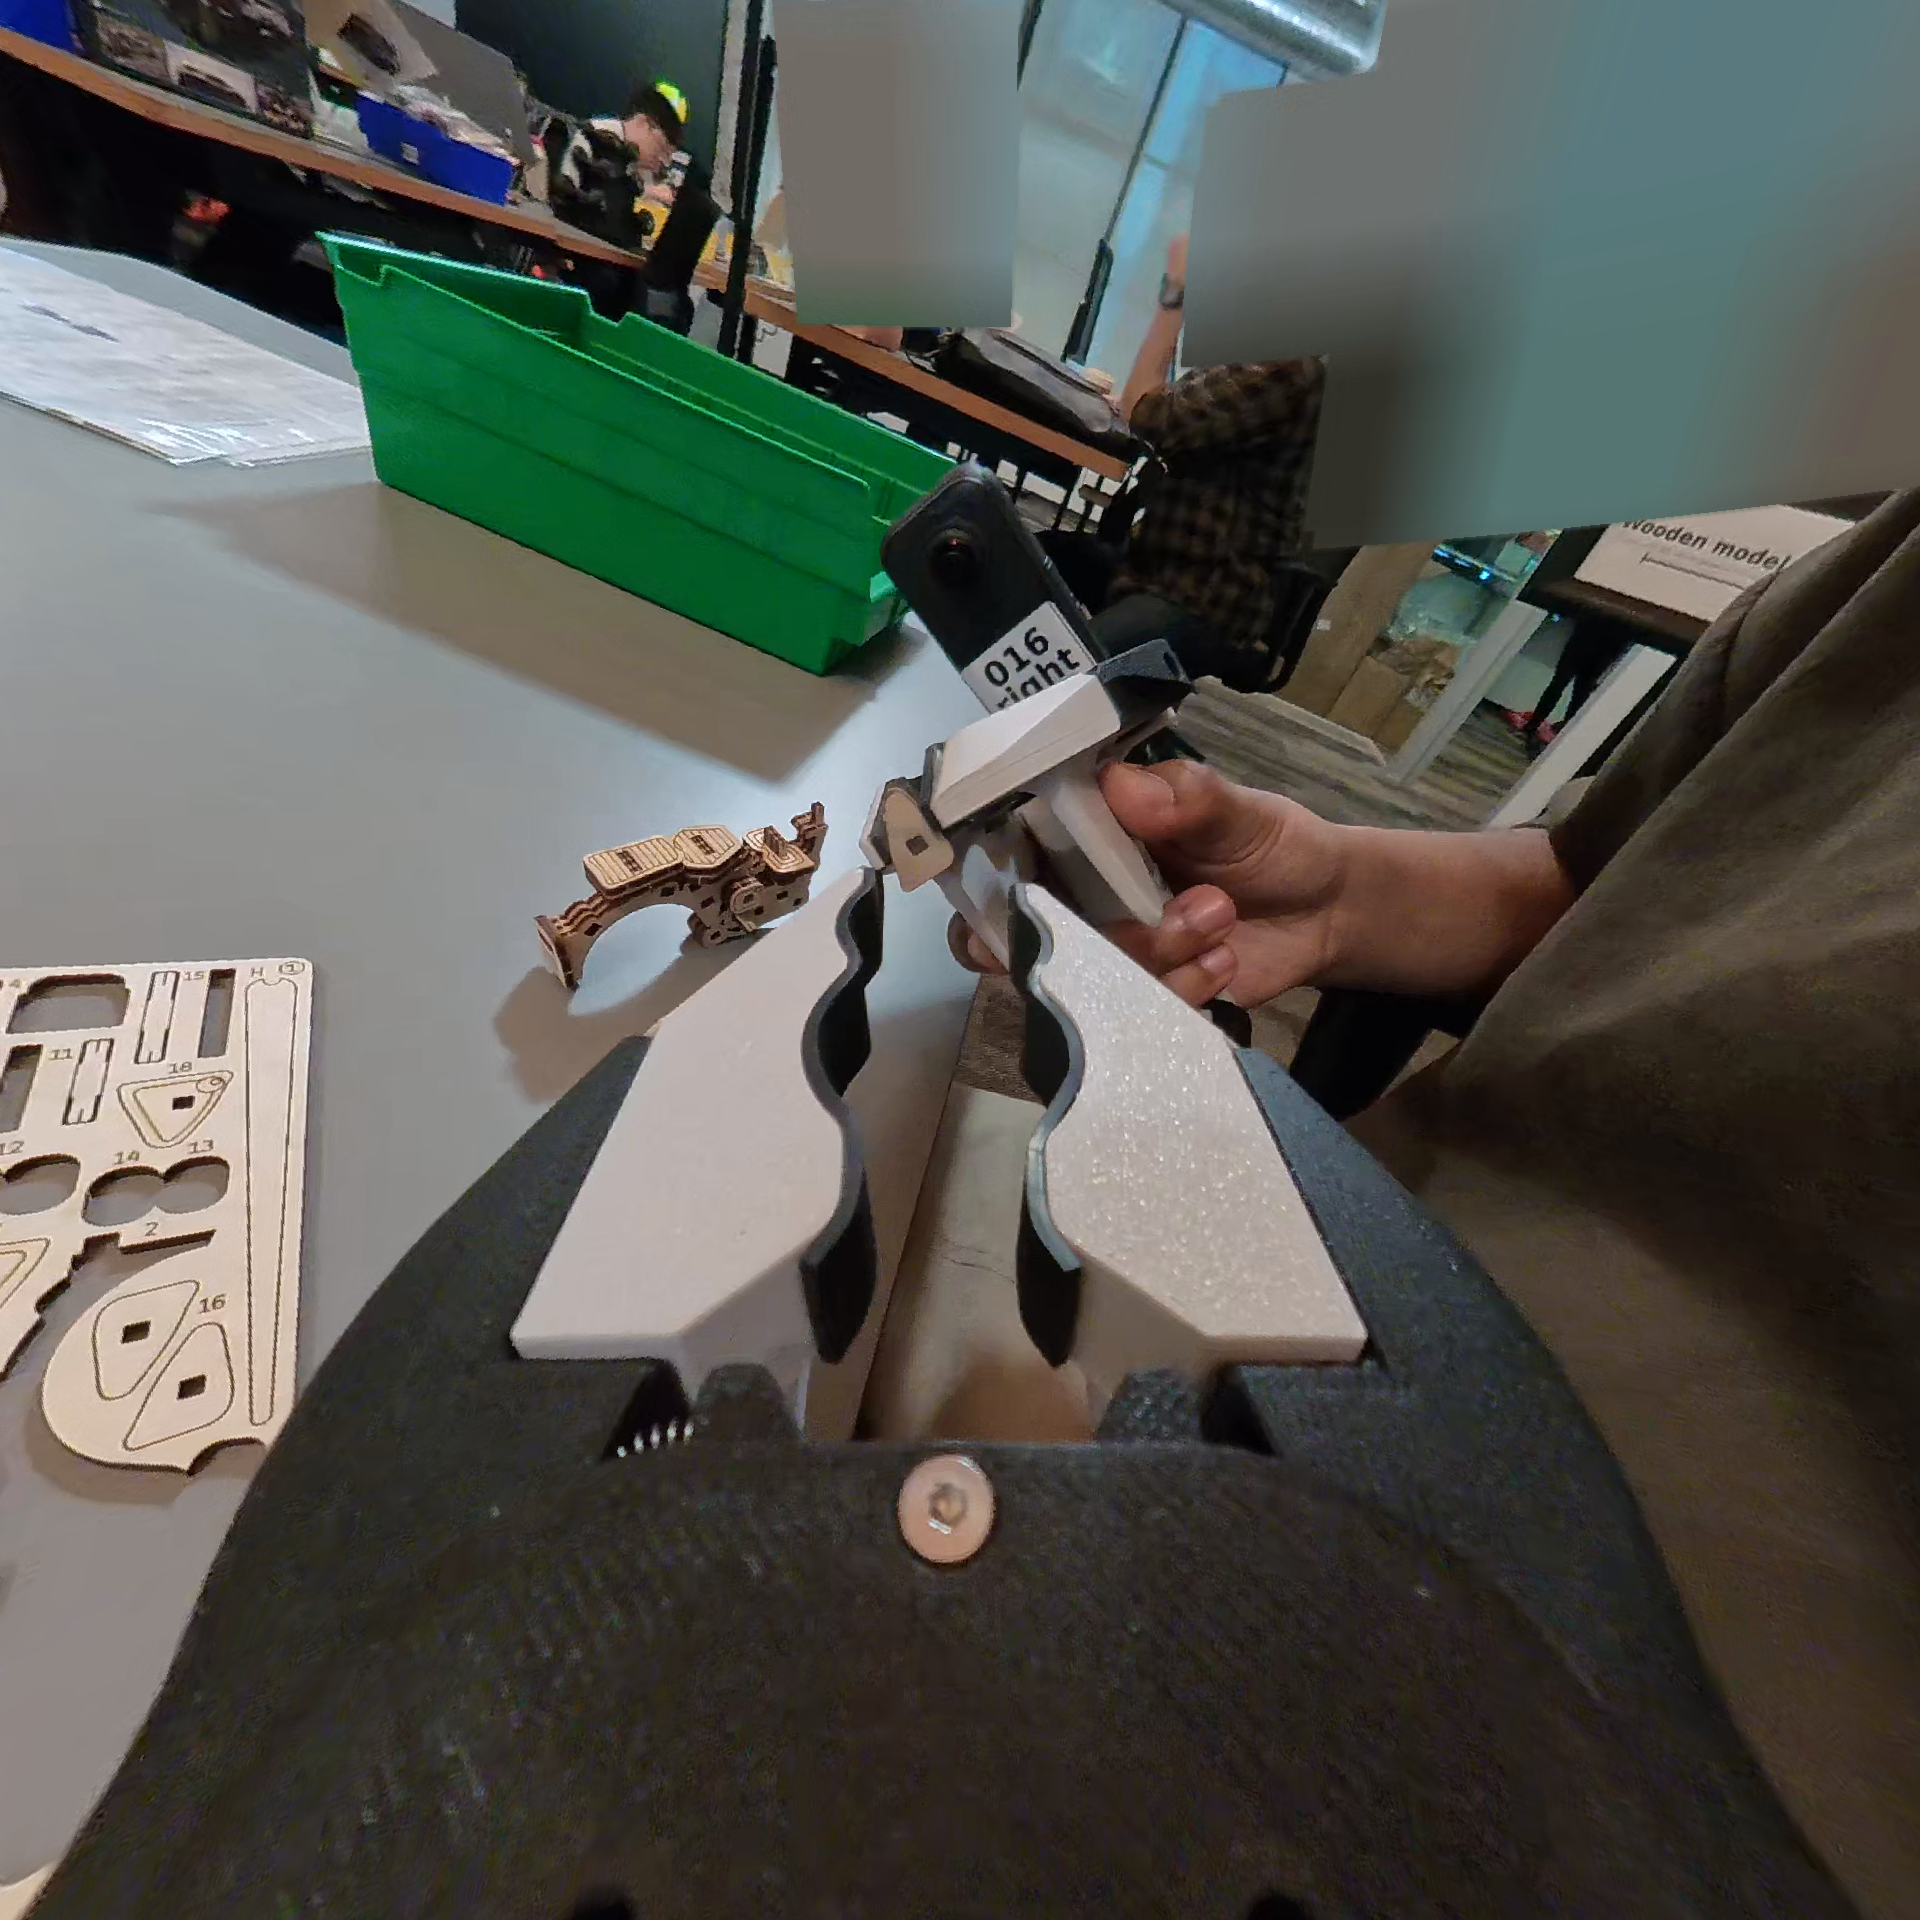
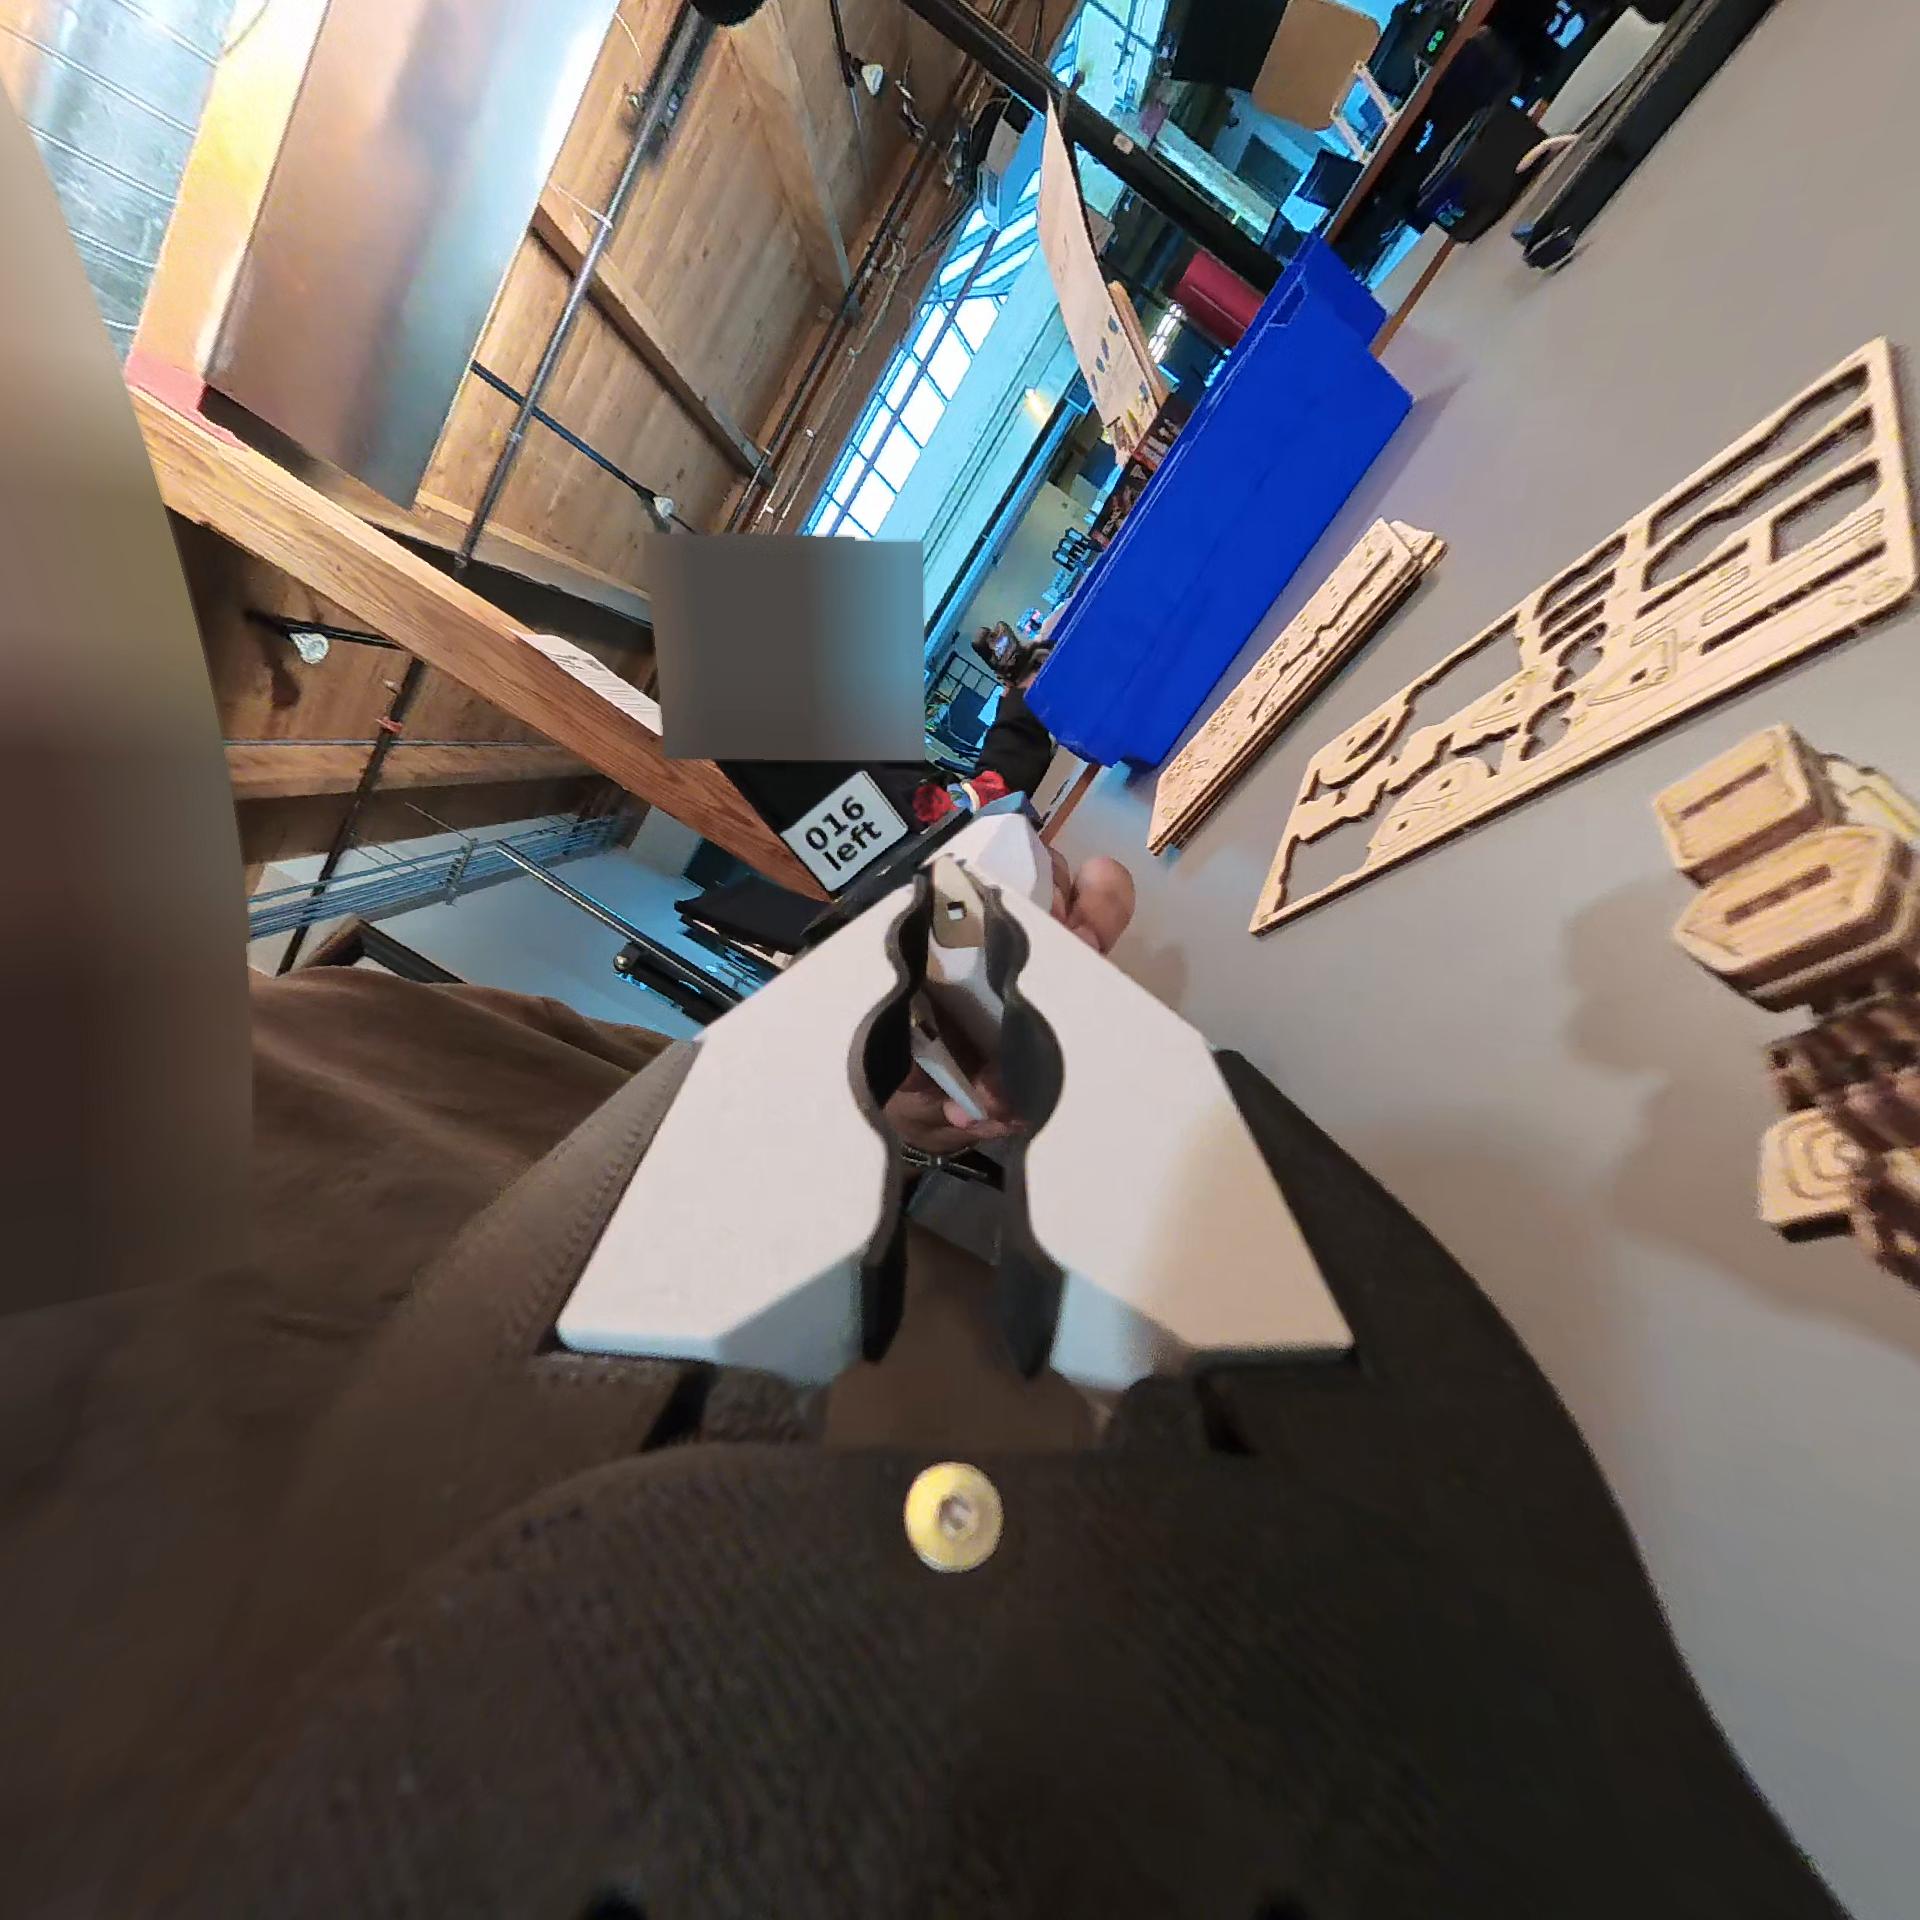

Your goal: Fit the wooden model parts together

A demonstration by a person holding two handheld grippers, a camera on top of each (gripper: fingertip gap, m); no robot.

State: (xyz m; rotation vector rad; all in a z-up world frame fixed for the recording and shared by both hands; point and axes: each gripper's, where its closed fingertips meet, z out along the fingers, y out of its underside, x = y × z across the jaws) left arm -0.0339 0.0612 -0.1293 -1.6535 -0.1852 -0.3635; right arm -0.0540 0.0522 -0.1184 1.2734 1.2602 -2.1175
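Note:
My right gripper (image 2: 958, 883) is shut on a small flat wooden piece (image 2: 954, 906) with a square hole, held in the air off the table's edge. In the left wrist view the right gripper (image 1: 896, 860) and that piece (image 1: 918, 847) sit just beyond my left fingertips. My left gripper (image 1: 940, 914) is open and empty, its jaws pointing at the held piece. A partly built wooden model (image 1: 686, 894) stands on the grey table (image 1: 312, 675) just left of both grippers. It also shows in the right wrist view (image 2: 1808, 987).
A laser-cut wooden parts sheet (image 1: 156, 1195) lies at the near left and also shows in the right wrist view (image 2: 1610, 665). A stack of more sheets (image 2: 1299, 686) lies by a blue bin (image 2: 1226, 561). A green bin (image 1: 623, 468) and papers (image 1: 156, 364) sit farther back. Both grippers' tips are close together, under 4 cm apart.

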